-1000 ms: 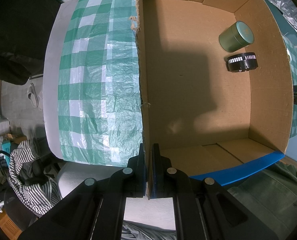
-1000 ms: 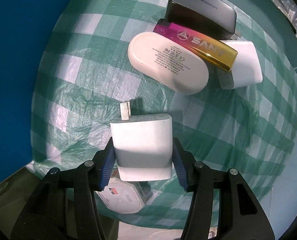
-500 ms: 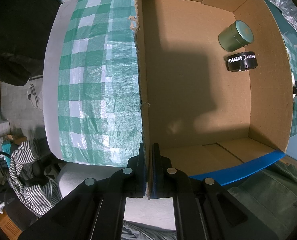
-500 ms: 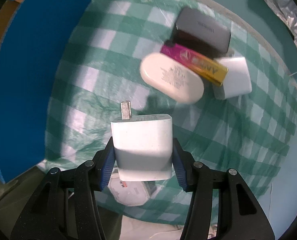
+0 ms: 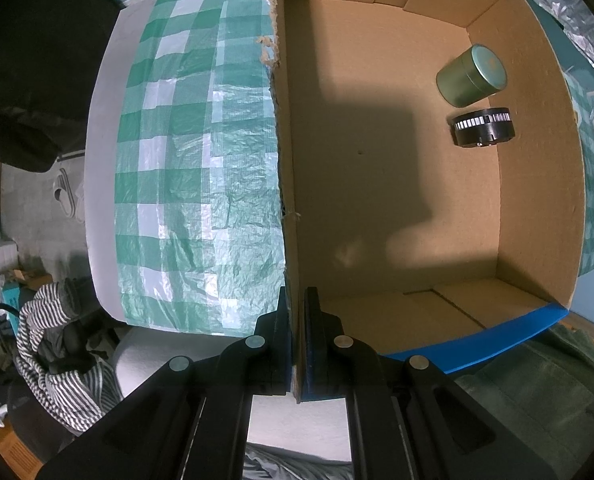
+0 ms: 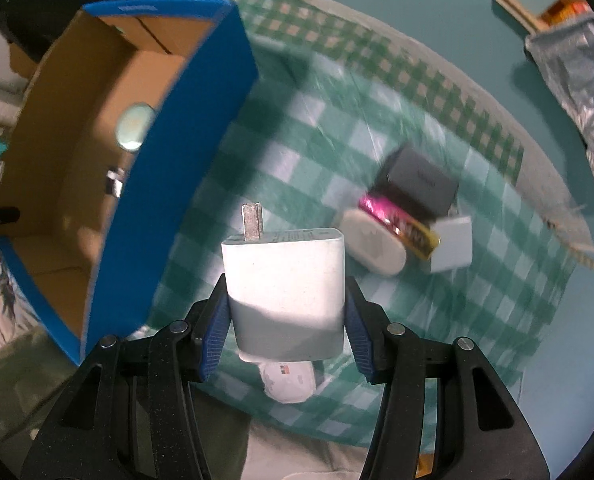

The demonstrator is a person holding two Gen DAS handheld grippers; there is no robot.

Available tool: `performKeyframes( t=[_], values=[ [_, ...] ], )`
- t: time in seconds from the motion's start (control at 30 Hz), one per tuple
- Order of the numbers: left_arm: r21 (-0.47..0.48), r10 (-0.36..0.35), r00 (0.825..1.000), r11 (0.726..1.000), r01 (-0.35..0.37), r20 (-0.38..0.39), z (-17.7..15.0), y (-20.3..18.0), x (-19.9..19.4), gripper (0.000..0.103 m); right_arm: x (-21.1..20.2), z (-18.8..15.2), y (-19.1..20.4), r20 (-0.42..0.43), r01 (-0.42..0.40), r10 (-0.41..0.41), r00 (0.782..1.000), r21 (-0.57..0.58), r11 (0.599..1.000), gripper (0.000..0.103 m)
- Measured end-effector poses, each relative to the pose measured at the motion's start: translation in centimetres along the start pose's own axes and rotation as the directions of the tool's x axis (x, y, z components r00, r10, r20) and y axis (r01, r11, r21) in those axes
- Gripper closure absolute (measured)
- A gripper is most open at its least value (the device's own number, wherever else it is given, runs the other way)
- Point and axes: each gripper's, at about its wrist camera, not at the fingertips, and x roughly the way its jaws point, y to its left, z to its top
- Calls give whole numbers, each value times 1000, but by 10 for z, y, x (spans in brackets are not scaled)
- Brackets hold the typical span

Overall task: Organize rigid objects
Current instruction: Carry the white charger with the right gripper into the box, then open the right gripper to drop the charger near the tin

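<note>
White wall charger (image 6: 285,292) clamped between the blue pads of the right gripper (image 6: 285,312), flat prong (image 6: 251,222) pointing forward, lifted clear of the green checked tablecloth (image 6: 337,120). Beyond it on the cloth, a blurred cluster: oval white power bank (image 6: 373,246), pink-and-gold lighter (image 6: 401,226) lying across it, dark grey adapter (image 6: 421,180) behind, second white charger (image 6: 451,244) just beside. Under the held charger, a round white object with a small label (image 6: 287,380), only partly seen.

To the left, the blue-sided cardboard box (image 6: 169,184), open at the top. Left gripper (image 5: 297,344) pinched together on the box's near wall (image 5: 287,184), apparently steadying it.

Step in hand, by all appearances: carrying the charger over the blue rim and into the box. Best done by clearing the rim with the prong well above it, lowering toward bare cardboard floor (image 5: 377,140), and parting the pads only once the charger is low, so as not to drop it onto what lies inside.

Inside the box, against the far right wall: green cylindrical tin (image 5: 471,76) on its side, and just beside it a squat black round object with a white-striped band (image 5: 483,126). Rest of the floor bare, crossed by shadow.
</note>
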Motion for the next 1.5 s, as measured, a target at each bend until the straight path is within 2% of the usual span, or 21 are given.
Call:
performKeyframes(
  t=[0.33, 0.5, 0.73, 0.93, 1.2, 1.5],
  values=[
    [-1, 0, 1000, 1000, 0, 1, 0, 0, 0, 98, -32, 46, 37, 81, -5, 13, 997, -105, 994, 50],
    [1, 2, 1000, 1000, -2, 0, 1, -1, 0, 98, -36, 73, 62, 90, 1, 14, 996, -156, 988, 50],
    [3, 5, 1000, 1000, -5, 0, 2, -3, -1, 98, -19, 104, 86, 59, 3, 10, 998, -206, 979, 50],
    [8, 7, 1000, 1000, -7, 1, 1, -4, -1, 98, -2, 125, 92, 37, -1, 9, 999, -208, 978, 51],
    [5, 2, 1000, 1000, -2, 1, 1, -2, -2, 98, 23, 137, 99, -6, 16, -18, 1000, -210, 978, 52],
    [8, 2, 1000, 1000, -2, 7, 2, 0, -4, 98, 28, 142, 98, -20, 26, -31, 999, -198, 980, 52]
  ],
)
